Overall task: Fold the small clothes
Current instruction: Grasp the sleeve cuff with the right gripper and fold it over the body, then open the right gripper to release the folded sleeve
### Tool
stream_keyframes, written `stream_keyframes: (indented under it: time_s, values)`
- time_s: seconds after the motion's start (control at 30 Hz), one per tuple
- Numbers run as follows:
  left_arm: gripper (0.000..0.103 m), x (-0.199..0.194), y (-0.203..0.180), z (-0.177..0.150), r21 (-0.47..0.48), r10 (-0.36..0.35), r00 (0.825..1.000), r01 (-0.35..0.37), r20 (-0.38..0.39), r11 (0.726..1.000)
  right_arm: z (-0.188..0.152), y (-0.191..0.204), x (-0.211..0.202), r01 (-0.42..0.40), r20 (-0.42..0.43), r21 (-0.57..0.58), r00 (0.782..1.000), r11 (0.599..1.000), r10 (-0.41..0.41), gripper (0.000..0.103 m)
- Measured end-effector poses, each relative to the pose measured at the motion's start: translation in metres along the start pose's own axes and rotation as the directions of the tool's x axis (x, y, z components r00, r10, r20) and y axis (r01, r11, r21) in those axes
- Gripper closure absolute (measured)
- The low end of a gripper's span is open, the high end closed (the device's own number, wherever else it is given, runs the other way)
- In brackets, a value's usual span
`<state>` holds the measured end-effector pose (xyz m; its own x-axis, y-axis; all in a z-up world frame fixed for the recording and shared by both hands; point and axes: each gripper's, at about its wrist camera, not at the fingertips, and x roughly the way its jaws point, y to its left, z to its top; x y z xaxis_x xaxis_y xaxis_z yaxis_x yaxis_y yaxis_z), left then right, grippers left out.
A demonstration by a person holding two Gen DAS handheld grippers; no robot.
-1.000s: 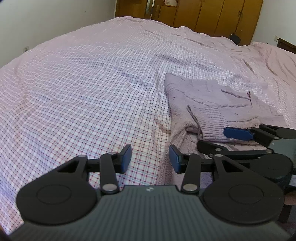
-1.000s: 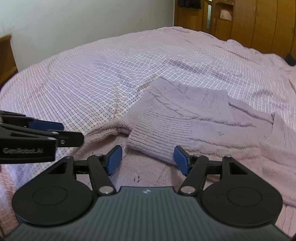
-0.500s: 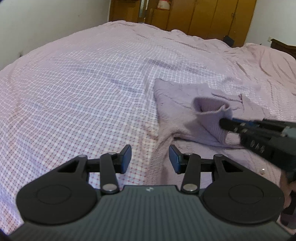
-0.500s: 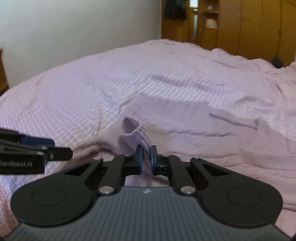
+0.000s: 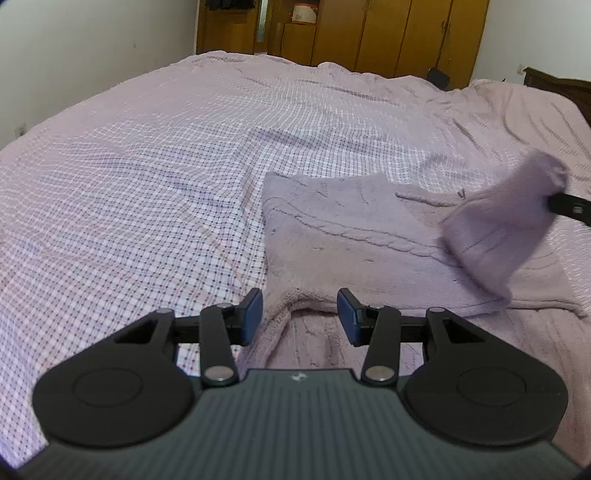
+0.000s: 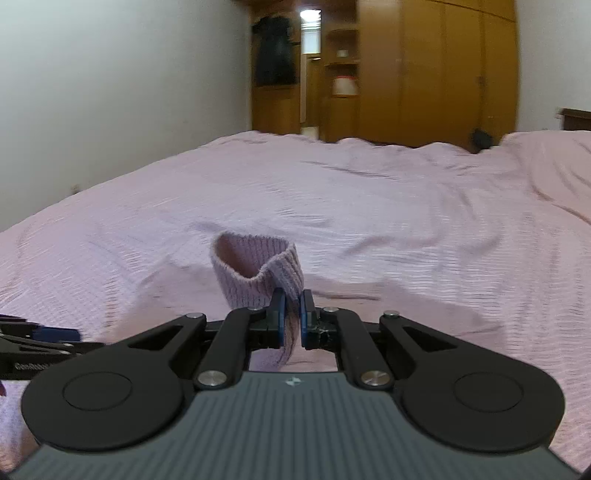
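Observation:
A lilac knit sweater (image 5: 343, 236) lies on the checked pink bedspread (image 5: 147, 177). My left gripper (image 5: 299, 319) is open and empty, low over the sweater's near edge, one pad on each side of a fold. My right gripper (image 6: 291, 319) is shut on the ribbed sleeve cuff (image 6: 258, 269) and holds it up off the bed. In the left wrist view the lifted sleeve (image 5: 506, 225) hangs at the right, blurred, with the right gripper's finger behind it.
A white wall (image 5: 74, 55) runs along the left of the bed. Wooden wardrobes (image 5: 388, 33) stand beyond the far edge. A dark headboard (image 5: 557, 85) is at the far right. The left gripper (image 6: 40, 343) shows at the lower left of the right wrist view.
My right gripper shut on the sleeve cuff and lifted it up and to the right. My left gripper moved right over the sweater's near edge, still open.

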<state>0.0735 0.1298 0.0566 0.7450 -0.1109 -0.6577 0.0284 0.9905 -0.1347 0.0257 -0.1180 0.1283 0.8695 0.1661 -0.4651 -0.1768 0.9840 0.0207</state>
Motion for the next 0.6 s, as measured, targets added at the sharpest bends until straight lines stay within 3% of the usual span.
stream_keyframes:
  time_s: [0.27, 0.5, 0.6]
  values:
    - [0.057, 0.02, 0.0, -0.006, 0.014, 0.043, 0.999, -0.043, -0.03, 0.999, -0.03, -0.084, -0.008, 0.158, -0.032, 0.121, 0.987, 0.98, -0.155, 0.096]
    - [0.057, 0.027, 0.001, -0.012, 0.02, 0.066, 0.996, -0.065, -0.052, 0.998, -0.08, -0.145, 0.015, 0.245, -0.173, 0.288, 0.964, 0.926, -0.201, 0.095]
    - [0.057, 0.028, 0.0, -0.012, 0.036, 0.073, 0.996, -0.071, -0.052, 0.997, -0.1, -0.154, 0.022, 0.263, -0.216, 0.335, 0.956, 0.905, -0.198, 0.094]
